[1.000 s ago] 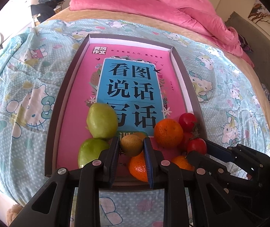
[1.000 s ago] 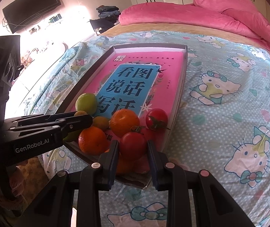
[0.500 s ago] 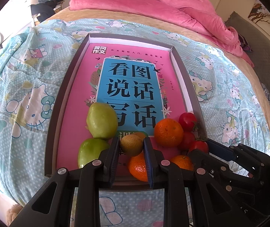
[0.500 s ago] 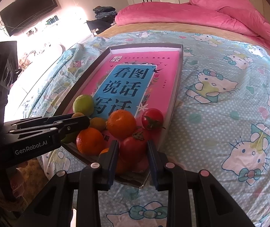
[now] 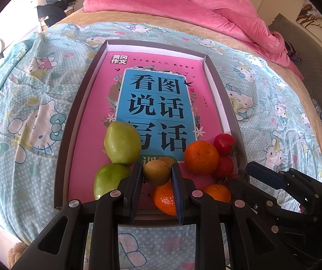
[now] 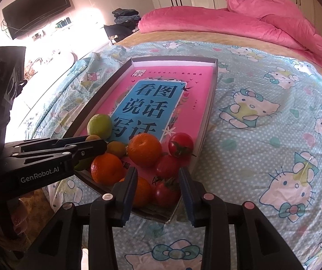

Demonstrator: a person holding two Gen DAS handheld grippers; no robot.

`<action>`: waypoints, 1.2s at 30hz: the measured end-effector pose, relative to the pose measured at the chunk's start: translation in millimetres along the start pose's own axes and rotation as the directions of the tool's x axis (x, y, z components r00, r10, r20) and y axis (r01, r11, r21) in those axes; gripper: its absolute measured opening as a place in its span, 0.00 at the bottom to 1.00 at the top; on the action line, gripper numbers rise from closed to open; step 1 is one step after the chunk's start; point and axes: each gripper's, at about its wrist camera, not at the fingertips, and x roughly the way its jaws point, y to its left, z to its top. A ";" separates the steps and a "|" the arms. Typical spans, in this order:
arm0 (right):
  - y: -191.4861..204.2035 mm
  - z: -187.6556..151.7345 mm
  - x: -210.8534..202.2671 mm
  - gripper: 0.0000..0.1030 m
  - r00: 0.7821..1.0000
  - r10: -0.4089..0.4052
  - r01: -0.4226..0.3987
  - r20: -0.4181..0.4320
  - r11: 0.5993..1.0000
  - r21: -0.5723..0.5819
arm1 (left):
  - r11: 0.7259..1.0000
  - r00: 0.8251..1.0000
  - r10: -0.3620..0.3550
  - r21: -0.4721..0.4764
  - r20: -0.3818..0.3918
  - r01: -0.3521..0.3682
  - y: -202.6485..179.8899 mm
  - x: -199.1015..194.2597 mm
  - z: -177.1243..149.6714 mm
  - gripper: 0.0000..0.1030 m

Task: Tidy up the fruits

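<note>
Two grippers: left seemingly pinches kiwi; right fingers opening around tomato.

Black gripper, blue-lined jaws, white "GenRobot.AI" marking.

Both fisheye views were sharp at centre, with strong barrel distortion and dark vignetting at the corners. Daylight entered from the left, overexposing the wall in the right wrist view, perhaps hiding detail there. The quilt was evenly lit, shadows soft.
</note>
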 end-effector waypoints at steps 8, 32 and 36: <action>3.2 0.1 -13.0 0.43 0.999 -0.022 0.023 0.041 1.000 -0.015 | 1.000 1.000 0.010 0.009 0.024 -0.010 -3.3 -9.6 0.6 0.49; 11.7 -65.4 -107.0 0.88 0.973 -0.155 0.171 0.168 0.981 -0.088 | 0.999 0.997 0.037 0.009 0.061 -0.038 -52.9 -85.6 -83.6 0.73; 13.6 -73.2 -116.8 0.92 0.972 -0.145 0.163 0.184 0.983 -0.086 | 0.999 0.996 0.046 0.013 0.081 -0.047 -57.6 -92.5 -88.9 0.73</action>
